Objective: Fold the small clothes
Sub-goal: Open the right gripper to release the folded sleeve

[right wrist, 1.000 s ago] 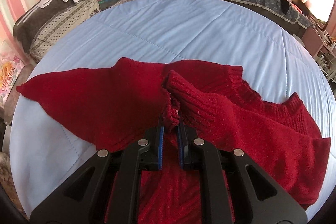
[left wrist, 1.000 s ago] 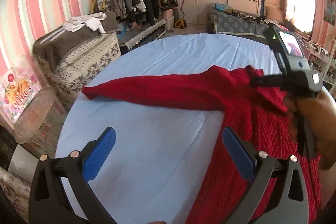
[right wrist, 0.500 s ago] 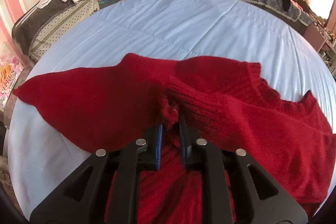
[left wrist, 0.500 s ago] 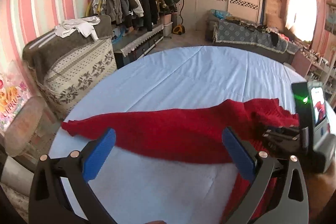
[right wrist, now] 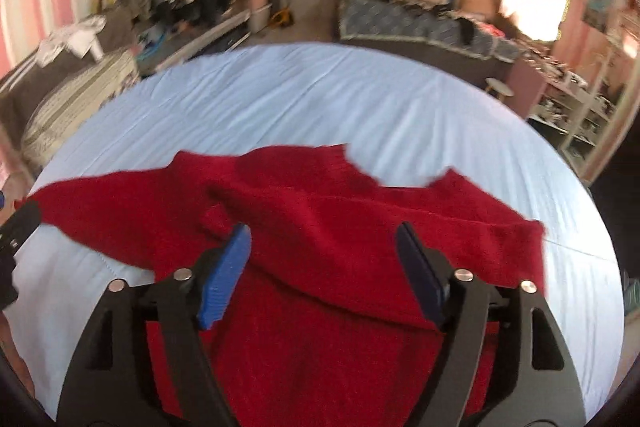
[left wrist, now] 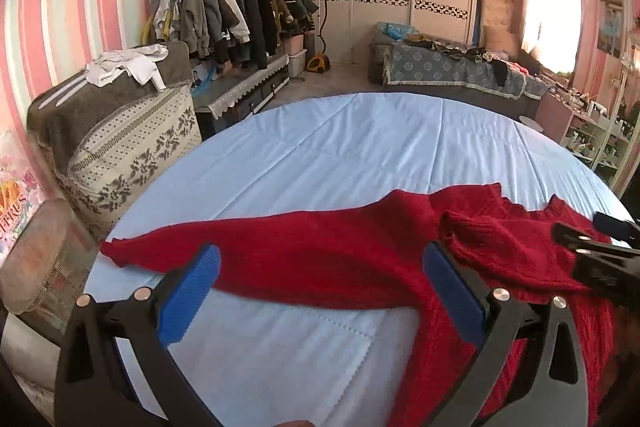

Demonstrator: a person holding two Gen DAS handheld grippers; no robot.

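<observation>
A red knit sweater [left wrist: 344,259] lies on the light blue bed cover [left wrist: 360,147]. Its left sleeve stretches out to the left, and its right sleeve lies folded across the chest [right wrist: 328,211]. My left gripper [left wrist: 320,291] is open and empty, hovering just above the outstretched left sleeve. My right gripper [right wrist: 322,275] is open and empty above the sweater's body, with the folded sleeve's cuff just beyond its left finger. The right gripper's black tips also show at the right edge of the left wrist view [left wrist: 588,247].
A patterned cushion with a grey blanket [left wrist: 120,131] stands left of the bed. A clothes rack [left wrist: 224,15] stands behind it. A sofa with a blue cover [left wrist: 452,71] stands beyond the bed. Shelves [left wrist: 592,123] stand at the right.
My right gripper has let go of the right sleeve's cuff, opened and drawn back; the sleeve now lies across the chest. My left gripper has moved lower toward the left sleeve.
</observation>
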